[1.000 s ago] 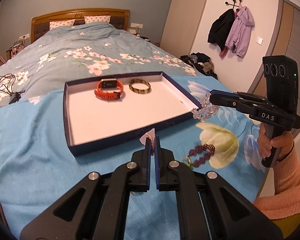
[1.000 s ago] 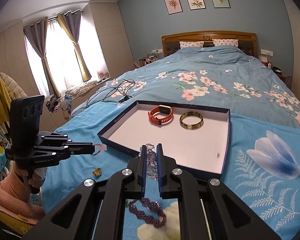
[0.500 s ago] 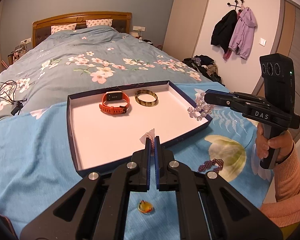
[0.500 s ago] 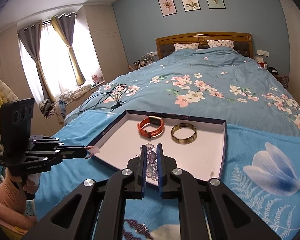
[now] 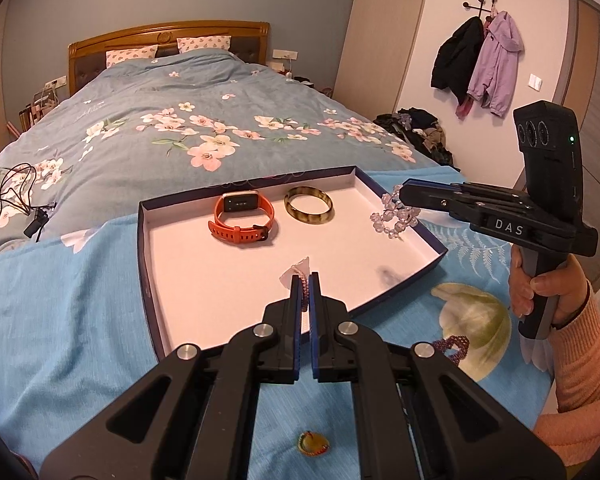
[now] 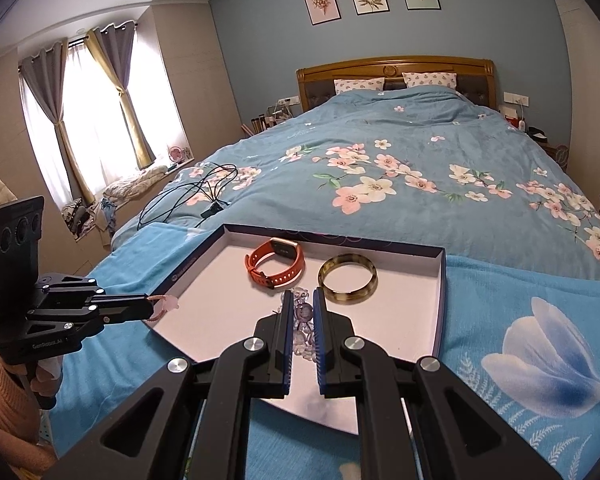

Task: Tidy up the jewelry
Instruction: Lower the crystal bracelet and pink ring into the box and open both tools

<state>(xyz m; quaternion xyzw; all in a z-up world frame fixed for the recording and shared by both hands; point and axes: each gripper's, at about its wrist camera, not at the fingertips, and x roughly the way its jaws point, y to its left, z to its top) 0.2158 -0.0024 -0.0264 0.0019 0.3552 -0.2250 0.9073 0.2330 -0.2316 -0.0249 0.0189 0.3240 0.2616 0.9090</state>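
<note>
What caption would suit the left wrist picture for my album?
Left claw carries a pink beaded bracelet over a tray holding an orange watch and bangle.

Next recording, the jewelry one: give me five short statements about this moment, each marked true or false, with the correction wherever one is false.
1. The orange watch lies inside the shallow box. True.
2. The right gripper is open with nothing in it. False: its fingers are shut on a clear bead bracelet.
3. The amber bangle lies in the box beside the watch. True.
4. The left gripper holds the amber bangle. False: it is shut on a thin pink beaded piece with a pale tag; the bangle lies in the box.
5. All the jewelry is already in the box. False: a dark purple beaded bracelet and a small yellow piece lie on the blue bedspread.
</note>
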